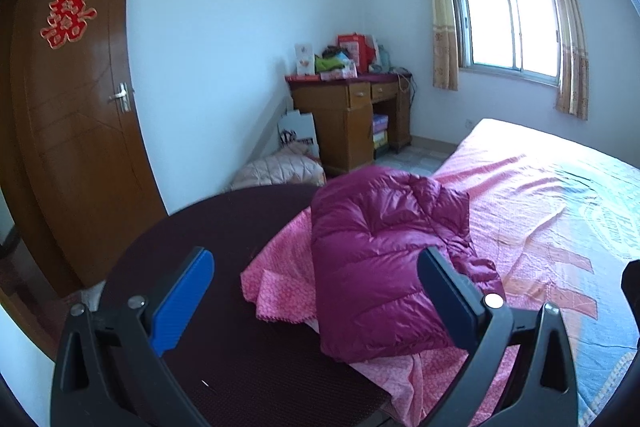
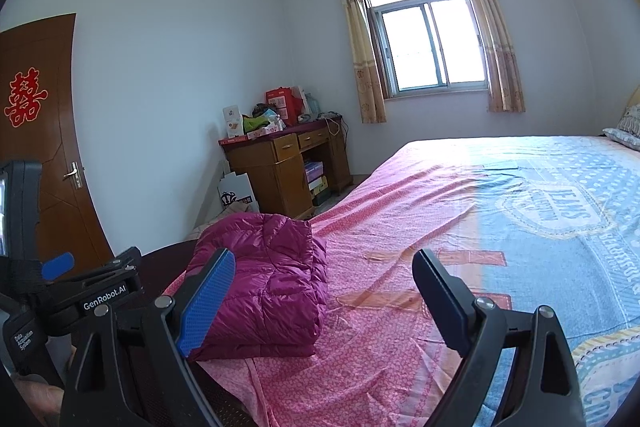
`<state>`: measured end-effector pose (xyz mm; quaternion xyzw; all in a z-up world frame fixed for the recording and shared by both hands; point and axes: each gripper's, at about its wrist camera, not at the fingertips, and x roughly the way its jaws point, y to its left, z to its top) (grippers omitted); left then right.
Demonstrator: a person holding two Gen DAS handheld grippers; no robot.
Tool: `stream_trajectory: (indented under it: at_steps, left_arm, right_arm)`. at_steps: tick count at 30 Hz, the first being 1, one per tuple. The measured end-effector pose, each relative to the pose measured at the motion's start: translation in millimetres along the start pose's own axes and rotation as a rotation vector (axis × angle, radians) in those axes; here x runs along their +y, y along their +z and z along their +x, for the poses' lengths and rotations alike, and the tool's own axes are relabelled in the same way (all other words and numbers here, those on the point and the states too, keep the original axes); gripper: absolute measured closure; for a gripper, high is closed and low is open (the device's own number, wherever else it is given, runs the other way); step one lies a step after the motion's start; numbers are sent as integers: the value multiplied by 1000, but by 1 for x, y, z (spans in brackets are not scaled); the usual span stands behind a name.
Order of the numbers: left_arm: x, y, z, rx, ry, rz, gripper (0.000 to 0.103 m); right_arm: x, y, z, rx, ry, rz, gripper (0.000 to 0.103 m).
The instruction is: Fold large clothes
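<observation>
Left wrist view: folded jacket (image 1: 380,259) lies ahead between the open tool's (image 1: 316,291) fingers.

Jacket (image 1: 384,259): I can't see its near right part, the left gripper's dark finger (image 1: 448,295) covers it. Right wrist view: blue finger (image 2: 208,303) hides the jacket's near left corner. Bed (image 2: 500,227) runs off the right edge, pillow (image 2: 626,131) mostly cut. Door (image 2: 44,131) clipped at the left. Desk (image 1: 352,107) clutter too small to make out. Left gripper (image 2: 60,267) only partly visible.
</observation>
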<state>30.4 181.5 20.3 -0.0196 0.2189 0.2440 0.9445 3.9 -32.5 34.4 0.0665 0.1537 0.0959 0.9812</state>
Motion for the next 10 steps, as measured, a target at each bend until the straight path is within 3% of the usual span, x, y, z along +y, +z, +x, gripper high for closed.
stream_trajectory:
  at_steps: [10]
  left_arm:
    - [7, 0, 14, 54, -13, -21, 0]
  right_arm:
    - [-3, -1, 3, 6, 0, 15, 12]
